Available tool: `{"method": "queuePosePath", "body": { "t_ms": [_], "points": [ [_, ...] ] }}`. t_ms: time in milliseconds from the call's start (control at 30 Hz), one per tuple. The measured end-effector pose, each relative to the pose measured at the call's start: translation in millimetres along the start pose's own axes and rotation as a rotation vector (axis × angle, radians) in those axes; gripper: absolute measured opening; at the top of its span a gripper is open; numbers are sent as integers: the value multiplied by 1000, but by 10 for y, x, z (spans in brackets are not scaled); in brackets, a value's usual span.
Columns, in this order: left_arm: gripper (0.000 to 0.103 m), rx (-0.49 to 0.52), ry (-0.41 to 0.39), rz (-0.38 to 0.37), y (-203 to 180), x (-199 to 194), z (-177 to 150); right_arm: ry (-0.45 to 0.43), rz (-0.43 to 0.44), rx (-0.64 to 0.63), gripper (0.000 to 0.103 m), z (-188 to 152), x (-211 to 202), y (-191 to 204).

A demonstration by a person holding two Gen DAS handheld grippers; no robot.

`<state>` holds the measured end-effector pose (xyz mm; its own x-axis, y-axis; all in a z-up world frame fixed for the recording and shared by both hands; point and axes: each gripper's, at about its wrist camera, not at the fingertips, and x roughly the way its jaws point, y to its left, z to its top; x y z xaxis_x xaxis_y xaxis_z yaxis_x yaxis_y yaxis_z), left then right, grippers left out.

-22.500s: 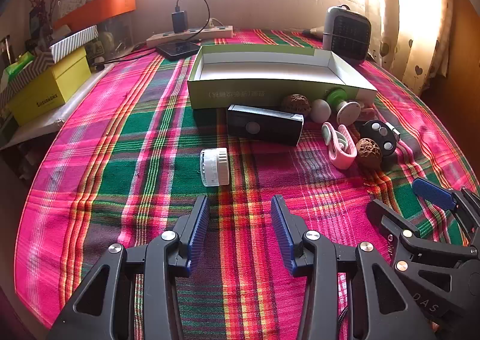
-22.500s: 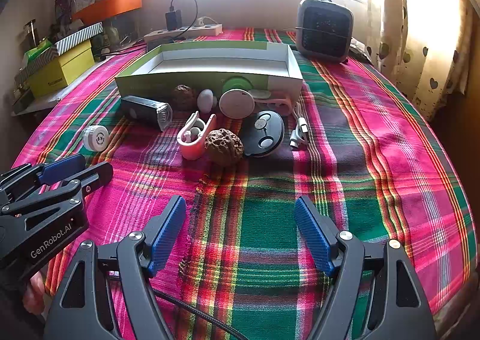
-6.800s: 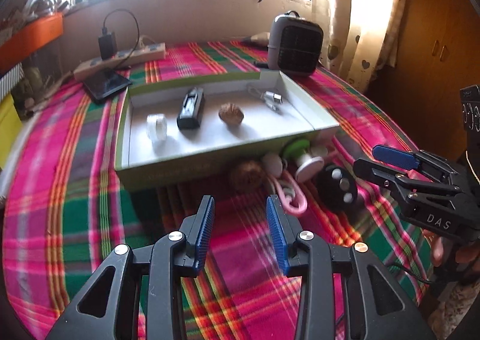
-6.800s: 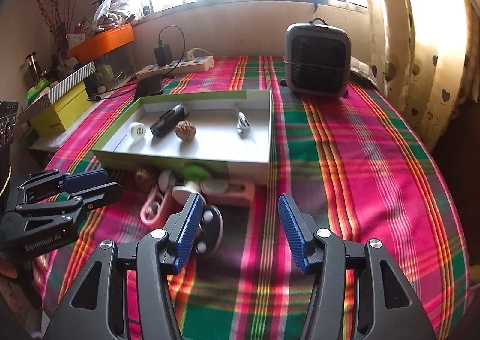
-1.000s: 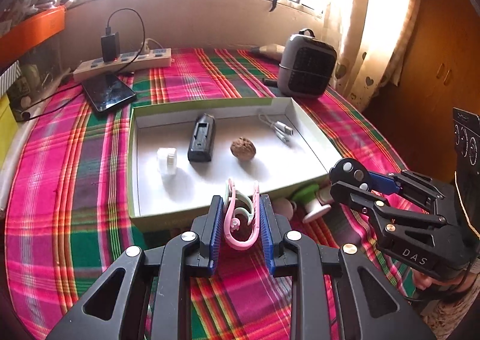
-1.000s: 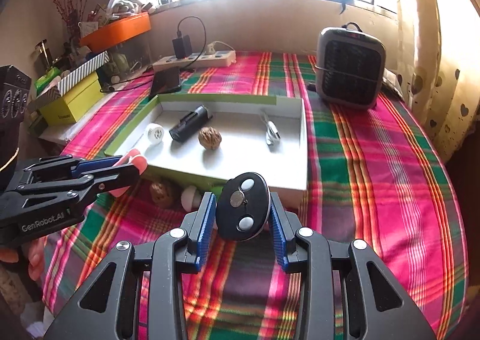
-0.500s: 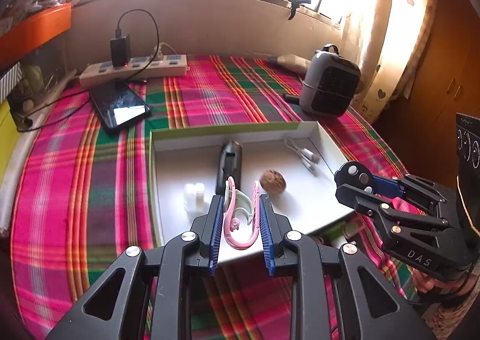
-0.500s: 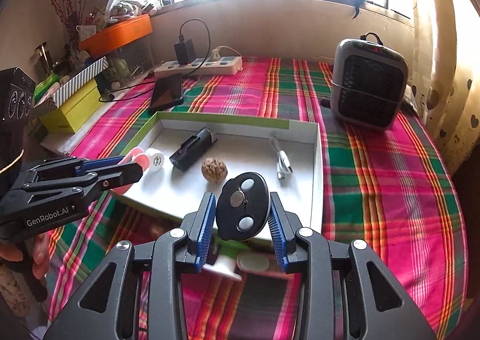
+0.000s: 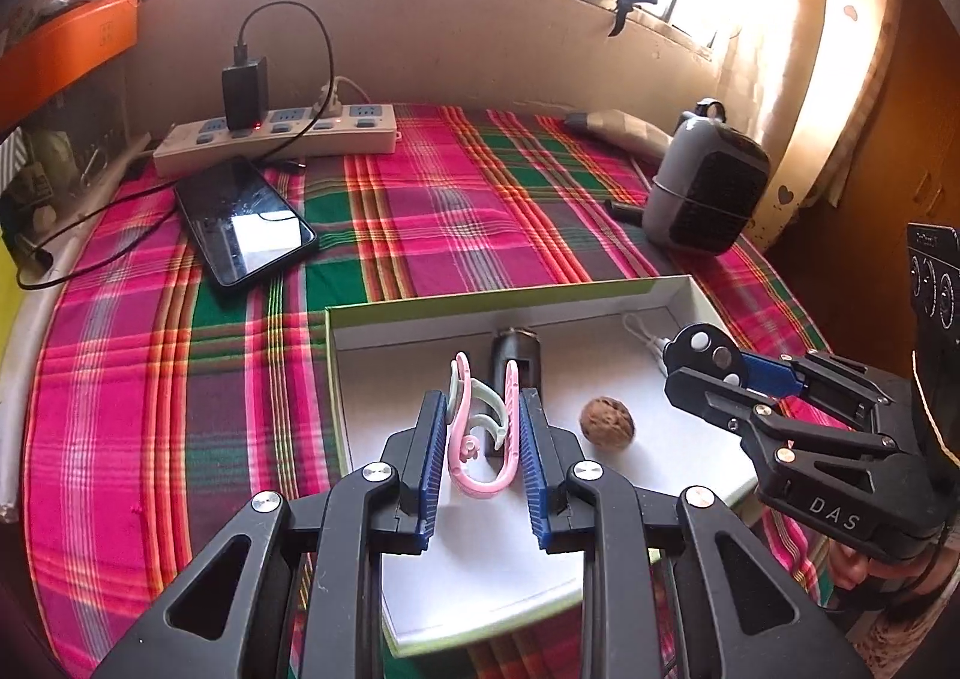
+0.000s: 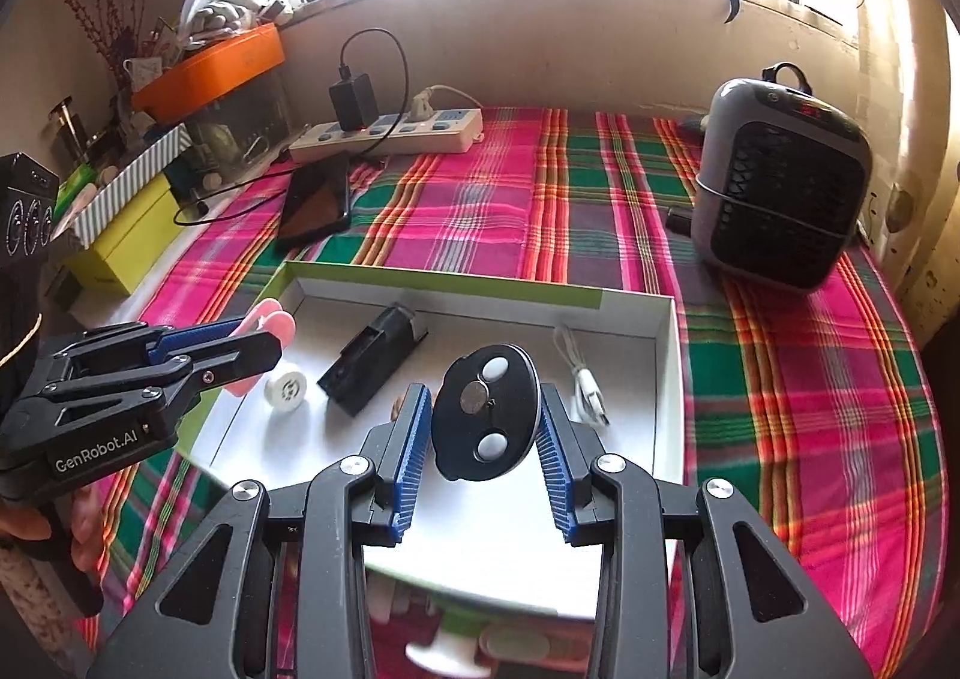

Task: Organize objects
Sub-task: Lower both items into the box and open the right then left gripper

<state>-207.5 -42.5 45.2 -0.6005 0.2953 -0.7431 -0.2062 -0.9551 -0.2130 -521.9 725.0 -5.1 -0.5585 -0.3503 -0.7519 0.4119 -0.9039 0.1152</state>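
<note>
Sunlit plaid-clothed table; shallow white cardboard box below you. Your left gripper clamps the pink U-shaped plastic clip, your right gripper the black oval three-button remote, both poised over the box for dropping in.

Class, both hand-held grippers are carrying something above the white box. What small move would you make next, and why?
Probably lower the left hand-held gripper a little and open it, dropping the pink clip on the bare floor of the white box in front of the black device. It already hangs over the box, and the right hand-held gripper with the black disc has its own space beside the cable.
</note>
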Motion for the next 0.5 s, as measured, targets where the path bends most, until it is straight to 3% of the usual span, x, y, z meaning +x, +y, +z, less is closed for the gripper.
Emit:
{"method": "queuePosePath", "body": {
  "t_ms": [500],
  "points": [
    [22,7,48,3,87,338,108,57,-35,-3,36,160,401,-11]
  ]
}}
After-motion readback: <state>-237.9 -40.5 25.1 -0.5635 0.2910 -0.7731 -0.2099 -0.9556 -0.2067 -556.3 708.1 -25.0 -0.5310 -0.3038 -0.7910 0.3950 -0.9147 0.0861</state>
